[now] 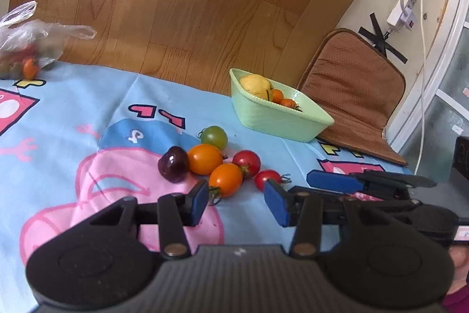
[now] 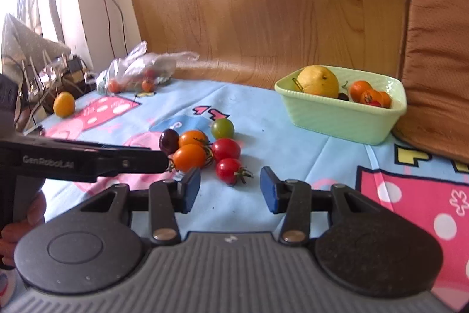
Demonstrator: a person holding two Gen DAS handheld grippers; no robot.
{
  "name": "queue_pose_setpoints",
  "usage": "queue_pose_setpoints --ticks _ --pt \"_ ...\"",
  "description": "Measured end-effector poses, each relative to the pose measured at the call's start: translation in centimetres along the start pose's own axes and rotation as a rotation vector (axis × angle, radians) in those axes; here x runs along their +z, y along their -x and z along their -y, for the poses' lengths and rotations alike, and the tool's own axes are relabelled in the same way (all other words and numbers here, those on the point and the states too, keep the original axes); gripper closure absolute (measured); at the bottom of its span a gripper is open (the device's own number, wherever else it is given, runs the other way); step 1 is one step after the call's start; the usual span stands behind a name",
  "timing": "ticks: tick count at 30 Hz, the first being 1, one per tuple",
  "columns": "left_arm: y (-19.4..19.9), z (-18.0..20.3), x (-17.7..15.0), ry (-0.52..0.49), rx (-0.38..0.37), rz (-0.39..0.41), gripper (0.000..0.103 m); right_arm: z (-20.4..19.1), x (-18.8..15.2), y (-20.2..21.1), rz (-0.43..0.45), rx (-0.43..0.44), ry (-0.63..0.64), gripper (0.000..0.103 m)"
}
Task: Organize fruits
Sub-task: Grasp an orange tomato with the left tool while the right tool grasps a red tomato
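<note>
Six loose tomatoes [image 2: 205, 150] cluster: two red, two orange ovals lying crosswise, one green, one purple; left tongs [image 1: 237, 200] and right tongs [image 2: 230, 189] part-open, empty

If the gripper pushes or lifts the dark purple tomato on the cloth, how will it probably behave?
The dark purple tomato is round and glossy, so a push would likely roll it, and the pads may slip on it. It touches an orange tomato, so a nudge probably moves that one too. Being small, it seems light, but a hard squeeze could burst it.
</note>
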State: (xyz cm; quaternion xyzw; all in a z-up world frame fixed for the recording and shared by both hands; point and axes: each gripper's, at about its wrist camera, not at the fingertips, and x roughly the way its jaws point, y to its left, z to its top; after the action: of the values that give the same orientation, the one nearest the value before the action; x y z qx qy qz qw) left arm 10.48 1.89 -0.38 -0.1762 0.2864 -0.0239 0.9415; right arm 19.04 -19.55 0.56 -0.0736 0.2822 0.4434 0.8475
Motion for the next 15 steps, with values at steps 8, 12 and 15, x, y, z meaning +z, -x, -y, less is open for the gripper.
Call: queue_pose_setpoints --ticks 8,12,15 --pt "-2.8 -0.3 0.7 -0.005 0.011 -0.043 0.064 -0.7 0.4 -2.6 -0.055 -0.013 0.083 0.055" --pt "-2.8 -0.5 0.2 0.010 -0.010 -0.034 0.073 -0.9 0.4 -2.9 -0.076 -0.005 0.084 0.075" --pt "-1.8 -0.2 -0.4 0.036 -0.050 -0.020 0.073 -1.6 -0.2 -1.9 -0.063 -0.010 0.086 0.075"
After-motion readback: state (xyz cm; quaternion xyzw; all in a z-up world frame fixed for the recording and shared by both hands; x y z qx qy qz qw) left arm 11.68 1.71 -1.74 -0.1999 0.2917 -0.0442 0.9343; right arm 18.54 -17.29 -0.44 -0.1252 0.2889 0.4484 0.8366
